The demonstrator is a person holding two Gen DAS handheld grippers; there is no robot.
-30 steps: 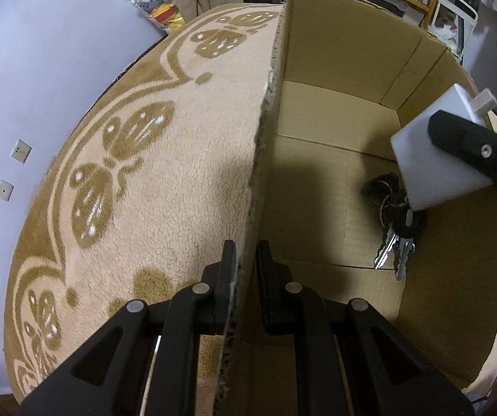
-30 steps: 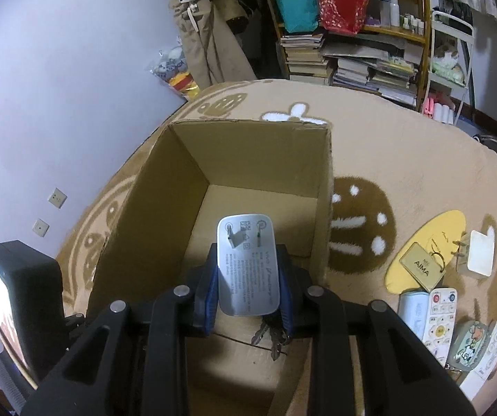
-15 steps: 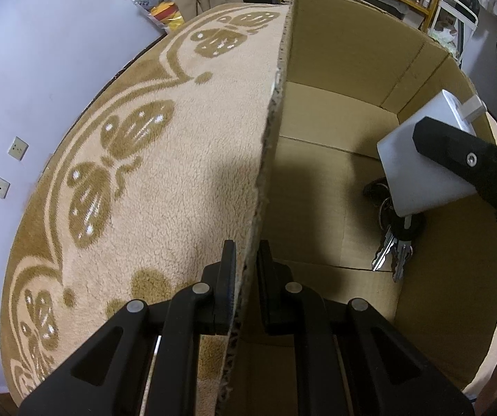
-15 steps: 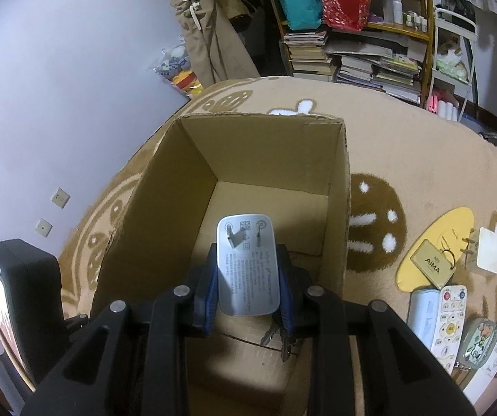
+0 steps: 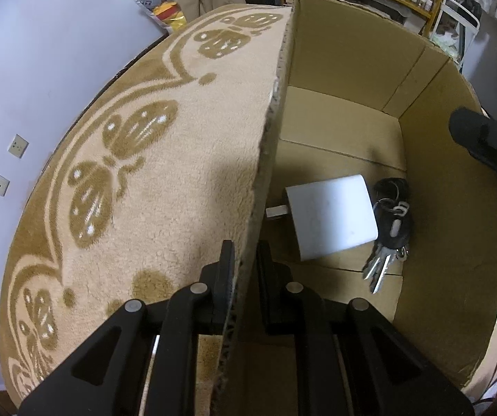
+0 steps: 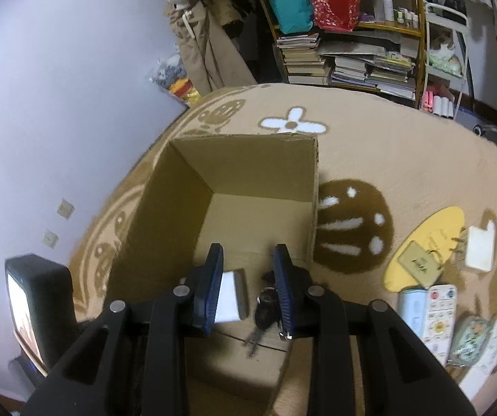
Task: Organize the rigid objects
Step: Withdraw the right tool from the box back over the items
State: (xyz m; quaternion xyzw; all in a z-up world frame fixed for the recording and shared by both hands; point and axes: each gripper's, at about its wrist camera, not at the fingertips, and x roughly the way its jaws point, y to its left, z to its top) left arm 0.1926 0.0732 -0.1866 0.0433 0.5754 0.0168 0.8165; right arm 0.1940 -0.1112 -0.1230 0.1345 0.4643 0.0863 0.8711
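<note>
Charger [image 5: 331,216] just dropped beside keys [image 5: 389,228] in box [image 5: 349,52], nine o'clock; right fingers [image 6: 248,277] empty, left fingers [image 5: 245,267] pinch wall

left claw [image 5: 245,260]: clamped shut, pointing down | right claw [image 6: 248,277]: jaws apart, empty

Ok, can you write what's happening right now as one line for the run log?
left gripper: shut on box wall | right gripper: open, empty | white charger: in box beside keys
</note>
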